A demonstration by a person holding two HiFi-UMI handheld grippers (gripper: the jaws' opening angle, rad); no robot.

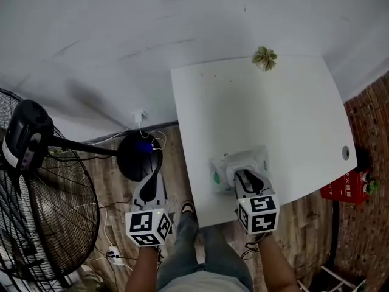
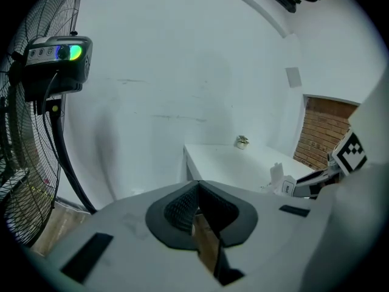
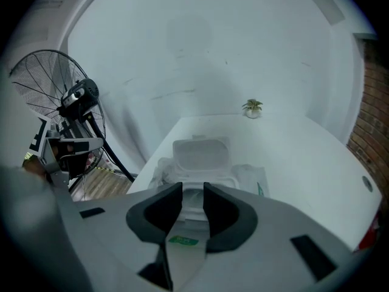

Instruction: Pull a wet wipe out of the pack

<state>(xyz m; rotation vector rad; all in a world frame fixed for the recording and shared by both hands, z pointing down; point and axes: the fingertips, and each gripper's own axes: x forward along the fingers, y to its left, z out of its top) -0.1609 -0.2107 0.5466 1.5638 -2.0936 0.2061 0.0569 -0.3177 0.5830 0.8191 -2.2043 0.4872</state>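
Note:
The wet wipe pack (image 1: 220, 170) lies near the front edge of the white table (image 1: 267, 108), its flip lid (image 3: 200, 153) standing open. My right gripper (image 1: 248, 179) is right above the pack. Its jaws are open by a narrow gap (image 3: 192, 191) and stand on either side of the pack's dispensing opening. White material shows between them; I cannot tell if they touch it. My left gripper (image 1: 151, 178) hangs off the table's left side over the wooden floor, shut (image 2: 197, 187) with nothing in it. From the left gripper view the pack (image 2: 279, 179) shows small at the right.
A small potted plant (image 1: 264, 58) sits at the table's far edge. A large standing fan (image 1: 30, 163) and its round base (image 1: 138, 157) stand left of the table, with cables and a power strip (image 1: 113, 254) on the floor. A red box (image 1: 345, 185) and brick wall are at right.

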